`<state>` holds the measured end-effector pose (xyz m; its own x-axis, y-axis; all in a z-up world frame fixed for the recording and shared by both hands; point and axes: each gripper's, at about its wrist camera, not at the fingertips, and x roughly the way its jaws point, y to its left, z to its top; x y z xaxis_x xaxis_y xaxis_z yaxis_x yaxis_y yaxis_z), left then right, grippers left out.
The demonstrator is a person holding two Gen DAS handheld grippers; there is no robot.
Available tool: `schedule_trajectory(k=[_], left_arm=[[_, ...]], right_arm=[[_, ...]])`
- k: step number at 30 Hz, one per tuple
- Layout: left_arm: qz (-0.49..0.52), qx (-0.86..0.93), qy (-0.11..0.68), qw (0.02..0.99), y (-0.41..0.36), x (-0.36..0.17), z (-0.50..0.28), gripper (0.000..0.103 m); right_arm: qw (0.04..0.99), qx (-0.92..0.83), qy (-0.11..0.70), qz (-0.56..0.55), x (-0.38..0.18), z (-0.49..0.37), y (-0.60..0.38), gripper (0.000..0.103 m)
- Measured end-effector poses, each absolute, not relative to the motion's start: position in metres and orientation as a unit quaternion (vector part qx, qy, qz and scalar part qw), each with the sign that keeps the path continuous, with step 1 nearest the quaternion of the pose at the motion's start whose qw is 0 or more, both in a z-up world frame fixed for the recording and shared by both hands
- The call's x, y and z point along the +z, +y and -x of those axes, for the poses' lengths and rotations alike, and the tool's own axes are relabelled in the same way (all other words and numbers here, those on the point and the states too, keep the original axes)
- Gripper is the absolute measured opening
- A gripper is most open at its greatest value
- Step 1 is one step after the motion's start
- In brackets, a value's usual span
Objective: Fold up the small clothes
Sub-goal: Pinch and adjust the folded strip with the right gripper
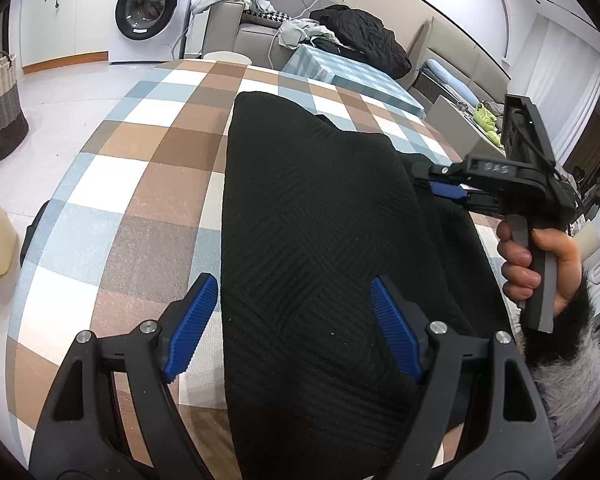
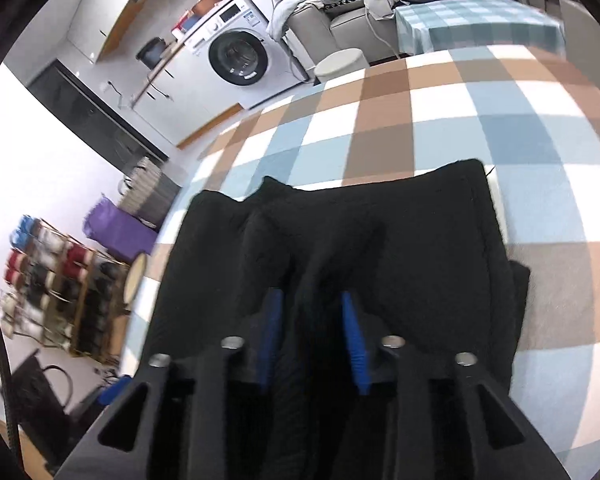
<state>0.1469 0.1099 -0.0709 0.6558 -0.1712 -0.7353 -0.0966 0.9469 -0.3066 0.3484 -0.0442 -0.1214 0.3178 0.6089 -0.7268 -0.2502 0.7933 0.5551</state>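
A black knit garment (image 1: pixel 320 240) lies lengthwise on the checked tablecloth (image 1: pixel 148 184). My left gripper (image 1: pixel 292 292) is open above its near end, one blue pad (image 1: pixel 190 328) over the cloth and the other over the garment. My right gripper (image 1: pixel 432 184) comes in from the right, held by a hand, and is shut on the garment's right edge. In the right wrist view the gripper (image 2: pixel 310 300) has a raised fold of the black garment (image 2: pixel 340 232) pinched between its blue pads (image 2: pixel 354 340), and the fabric drapes away from it.
A washing machine (image 1: pixel 148 12) and a sofa piled with clothes (image 1: pixel 340 32) stand beyond the table. A woven basket (image 1: pixel 0 100) sits on the floor at left. A second checked table (image 1: pixel 340 76) stands behind. A shoe rack (image 2: pixel 52 288) shows in the right wrist view.
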Motion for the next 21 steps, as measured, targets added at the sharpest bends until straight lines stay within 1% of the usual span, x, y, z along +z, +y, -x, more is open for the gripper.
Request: schedule_trajectory(k=[2, 4, 7, 8, 9, 10, 11, 12, 13, 14, 19, 21], left_arm=[[0.163, -0.021, 0.415, 0.895, 0.111, -0.072, -0.147, 0.077], [0.165, -0.02, 0.417, 0.894, 0.111, -0.073, -0.147, 0.077], [0.164, -0.021, 0.418, 0.893, 0.111, -0.073, -0.147, 0.077], [0.163, -0.021, 0.418, 0.893, 0.11, -0.073, -0.147, 0.077], [0.163, -0.021, 0.418, 0.893, 0.11, -0.073, -0.147, 0.077], [0.163, -0.022, 0.418, 0.894, 0.109, -0.072, -0.146, 0.077], [0.162, -0.022, 0.417, 0.894, 0.109, -0.071, -0.146, 0.077], [0.161, -0.021, 0.417, 0.894, 0.108, -0.07, -0.145, 0.077], [0.161, -0.022, 0.417, 0.894, 0.108, -0.068, -0.144, 0.077], [0.162, -0.025, 0.415, 0.895, 0.108, -0.066, -0.143, 0.077], [0.159, -0.033, 0.397, 0.903, 0.106, -0.051, -0.137, 0.077], [0.154, -0.037, 0.392, 0.906, 0.104, -0.048, -0.137, 0.077]], right_arm=[[0.779, 0.293, 0.518, -0.2, -0.122, -0.346, -0.042, 0.054], [0.774, 0.3, 0.52, -0.2, -0.121, -0.343, -0.035, 0.058], [0.779, 0.303, 0.52, -0.175, -0.123, -0.344, -0.02, 0.058], [0.784, 0.299, 0.519, -0.161, -0.125, -0.345, -0.014, 0.057], [0.79, 0.292, 0.519, -0.148, -0.127, -0.345, -0.011, 0.053], [0.795, 0.283, 0.521, -0.133, -0.131, -0.347, -0.007, 0.033], [0.794, 0.281, 0.524, -0.126, -0.134, -0.348, -0.004, 0.021], [0.794, 0.282, 0.523, -0.127, -0.135, -0.348, -0.004, 0.019], [0.795, 0.285, 0.52, -0.132, -0.132, -0.348, -0.005, 0.014], [0.796, 0.29, 0.514, -0.134, -0.126, -0.346, -0.006, 0.013], [0.82, 0.301, 0.465, -0.145, -0.064, -0.332, -0.032, 0.012], [0.831, 0.275, 0.466, -0.132, -0.058, -0.333, -0.042, 0.012]])
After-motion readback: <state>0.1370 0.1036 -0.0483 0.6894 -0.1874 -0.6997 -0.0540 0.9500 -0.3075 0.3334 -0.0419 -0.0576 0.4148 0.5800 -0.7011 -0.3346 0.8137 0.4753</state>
